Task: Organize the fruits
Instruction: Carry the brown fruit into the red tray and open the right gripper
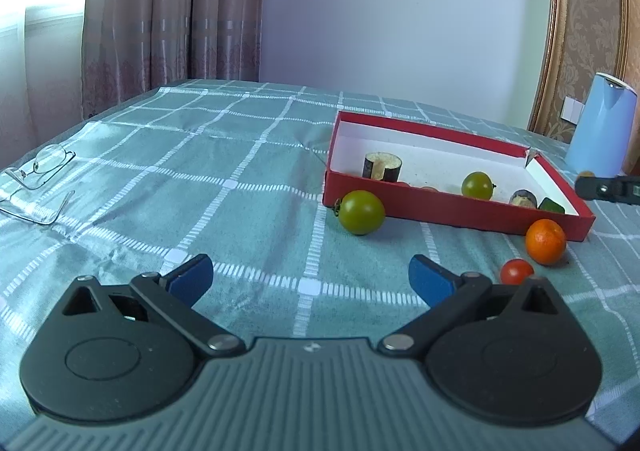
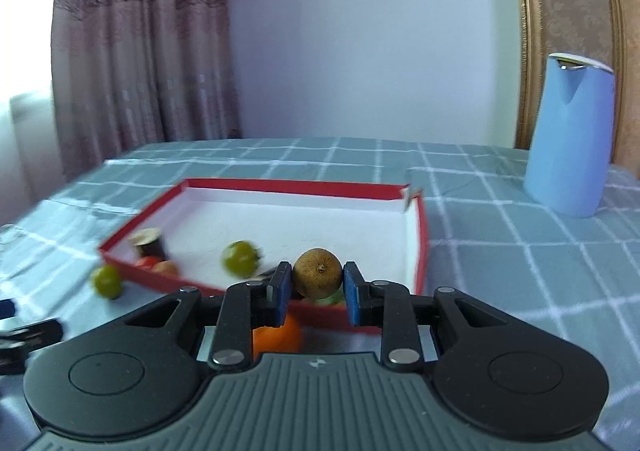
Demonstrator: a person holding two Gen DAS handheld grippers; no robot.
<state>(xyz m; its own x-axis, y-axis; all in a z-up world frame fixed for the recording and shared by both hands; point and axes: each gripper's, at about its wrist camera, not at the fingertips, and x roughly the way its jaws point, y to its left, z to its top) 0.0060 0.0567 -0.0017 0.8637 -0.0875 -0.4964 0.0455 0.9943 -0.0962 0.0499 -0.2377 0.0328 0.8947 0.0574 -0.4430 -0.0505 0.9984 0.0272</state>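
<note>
A red box (image 1: 452,207) with a white inside lies on the checked cloth; it also shows in the right wrist view (image 2: 418,235). It holds an eggplant piece (image 1: 382,166), a green tomato (image 1: 477,184) and other pieces. Outside its near wall lie a green tomato (image 1: 361,212), an orange (image 1: 545,241) and a red cherry tomato (image 1: 516,271). My left gripper (image 1: 310,279) is open and empty, low over the cloth in front of them. My right gripper (image 2: 316,285) is shut on a brown kiwi (image 2: 317,278), held above the box's near wall, with the orange (image 2: 278,335) below it.
A pair of glasses (image 1: 38,179) lies on the cloth at the far left. A light blue kettle (image 1: 600,127) stands at the back right, also in the right wrist view (image 2: 570,135). Curtains and a wall lie behind the table.
</note>
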